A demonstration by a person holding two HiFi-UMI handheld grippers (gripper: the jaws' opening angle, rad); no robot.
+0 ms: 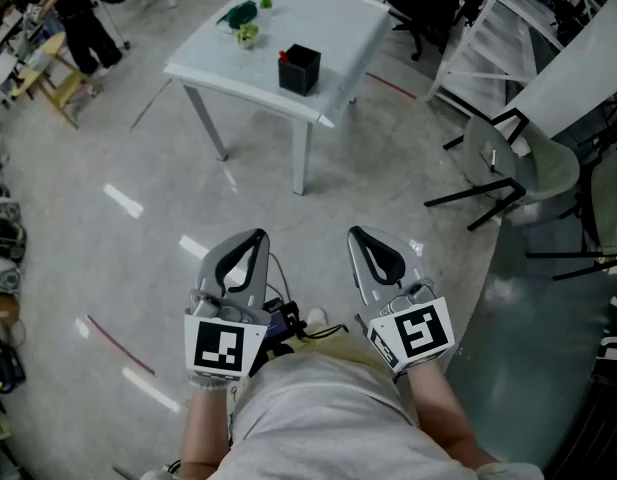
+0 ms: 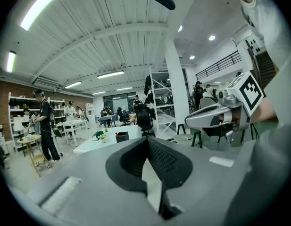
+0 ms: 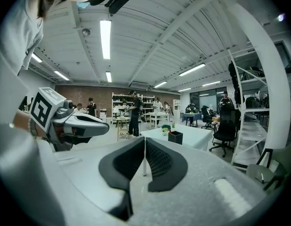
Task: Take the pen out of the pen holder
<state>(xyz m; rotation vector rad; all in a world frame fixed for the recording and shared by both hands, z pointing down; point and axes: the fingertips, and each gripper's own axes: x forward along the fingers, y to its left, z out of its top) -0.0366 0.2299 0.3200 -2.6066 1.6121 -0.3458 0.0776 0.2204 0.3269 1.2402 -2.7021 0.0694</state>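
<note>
A black pen holder (image 1: 299,69) stands on a white table (image 1: 328,28) far ahead of me, with a red pen tip (image 1: 283,55) showing at its rim. The left gripper view shows the pen holder (image 2: 121,136) small and distant, and so does the right gripper view, where the holder (image 3: 175,137) sits right of centre. My left gripper (image 1: 252,240) and right gripper (image 1: 357,236) hang side by side close to my body, well short of the table. Both are shut with nothing between the jaws: left gripper (image 2: 147,141), right gripper (image 3: 144,141).
Small green plants (image 1: 247,34) sit on the table behind the holder. Chairs (image 1: 533,168) and a white rack (image 1: 488,28) crowd the right side. A person (image 1: 83,13) stands by a wooden stool (image 1: 58,88) at far left. Bare grey floor (image 1: 288,218) lies between me and the table.
</note>
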